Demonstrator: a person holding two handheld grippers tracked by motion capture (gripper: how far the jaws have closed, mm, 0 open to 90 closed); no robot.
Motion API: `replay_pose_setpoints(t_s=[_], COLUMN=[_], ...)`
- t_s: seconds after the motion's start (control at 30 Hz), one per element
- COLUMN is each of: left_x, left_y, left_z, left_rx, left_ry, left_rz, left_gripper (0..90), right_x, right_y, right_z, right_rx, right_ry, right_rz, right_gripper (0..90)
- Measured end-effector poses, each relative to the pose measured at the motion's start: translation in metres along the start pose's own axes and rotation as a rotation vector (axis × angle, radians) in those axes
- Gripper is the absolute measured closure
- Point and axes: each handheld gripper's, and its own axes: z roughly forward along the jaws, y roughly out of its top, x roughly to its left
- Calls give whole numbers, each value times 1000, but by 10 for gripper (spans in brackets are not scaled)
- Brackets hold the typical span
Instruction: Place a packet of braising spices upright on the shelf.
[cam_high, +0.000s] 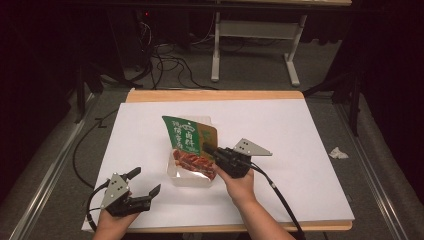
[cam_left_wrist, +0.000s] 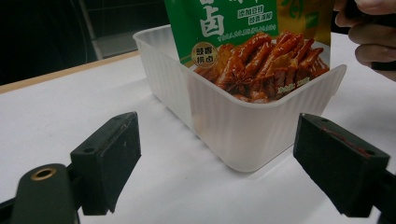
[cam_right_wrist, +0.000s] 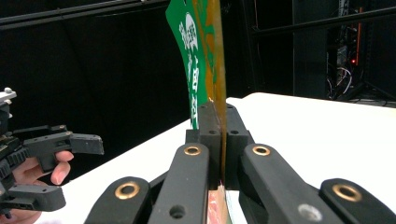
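Note:
A green and orange snack packet (cam_high: 189, 142) (cam_left_wrist: 254, 44) (cam_right_wrist: 201, 60) printed with braised meat stands upright in a clear plastic tub (cam_high: 192, 176) (cam_left_wrist: 243, 123) on the white table. My right gripper (cam_high: 212, 149) (cam_right_wrist: 218, 122) is shut on the packet's right edge, its jaws pressed flat on the foil. My left gripper (cam_high: 145, 182) (cam_left_wrist: 229, 163) rests open near the table's front left corner, a little short of the tub with nothing between its jaws. It also appears at the far left of the right gripper view, as the left gripper (cam_right_wrist: 60, 163).
The white table (cam_high: 300, 130) has a wooden rim at the back. A crumpled scrap of paper (cam_high: 338, 153) lies on the floor to the right. Cables and a desk frame (cam_high: 255, 45) stand behind the table.

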Motion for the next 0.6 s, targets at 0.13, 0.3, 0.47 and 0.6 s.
replay_pose_setpoints(t_s=[0.13, 0.3, 0.47, 0.6], left_x=[0, 1, 1, 2], left_y=[0, -1, -1, -1], left_z=[-1, -1, -1, 0], left_rx=[1, 3, 3, 6], left_ry=[0, 3, 2, 1], left_rz=[0, -4, -5, -6], left_gripper=[157, 157, 157, 157], right_x=[-1, -2, -4, -5], right_y=[-1, -4, -3, -1], right_z=[-2, -6, -8, -11], right_rx=[6, 26, 48, 77], right_ry=[0, -21, -34, -36], right_rz=[-7, -23, -27, -25], right_gripper=[900, 900, 895, 728])
